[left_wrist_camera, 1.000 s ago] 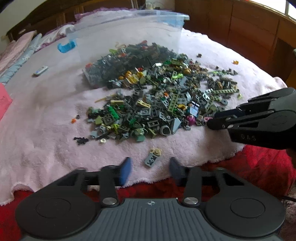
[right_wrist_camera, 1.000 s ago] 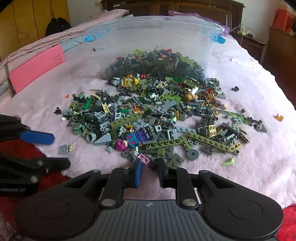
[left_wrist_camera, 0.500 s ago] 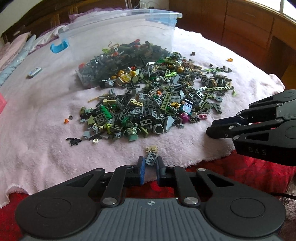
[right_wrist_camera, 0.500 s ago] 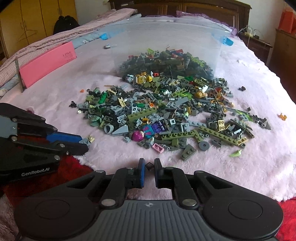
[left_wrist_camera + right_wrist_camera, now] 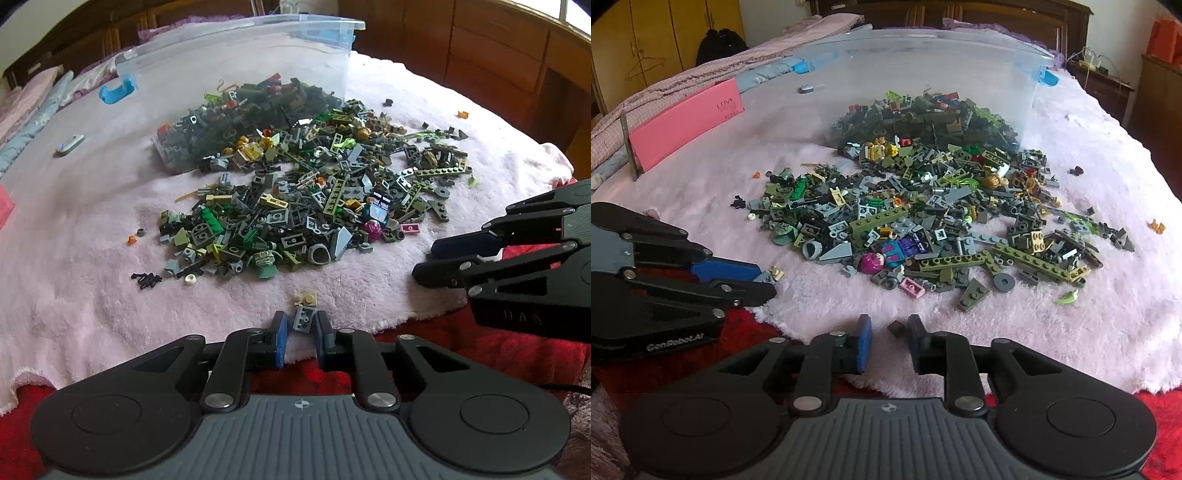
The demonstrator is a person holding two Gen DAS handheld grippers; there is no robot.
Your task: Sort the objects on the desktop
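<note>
A big heap of small toy bricks [image 5: 303, 195] spills from a tipped clear plastic bin [image 5: 236, 59] across a pale pink fleece blanket [image 5: 74, 258]. My left gripper [image 5: 299, 332] is open, its fingers either side of a small grey plate [image 5: 305, 317] lying on the blanket, with a tan piece [image 5: 306, 298] just beyond. My right gripper [image 5: 886, 334] is open near the blanket's front edge, with a tiny dark brown piece [image 5: 895, 328] lying between its fingers, close to the right one. The heap [image 5: 923, 214] and bin [image 5: 923, 66] also show in the right wrist view.
A pink box [image 5: 687, 122] stands at the left. A red cover [image 5: 480, 350] lies under the blanket's front edge. Stray pieces lie around the heap, such as an orange one [image 5: 1157, 226] and a pink plate [image 5: 911, 287]. Wooden furniture stands behind.
Both grippers were shut half a second ago, the left on the grey plate and the right on the dark piece. Both have opened, and the pieces lie on the blanket.
</note>
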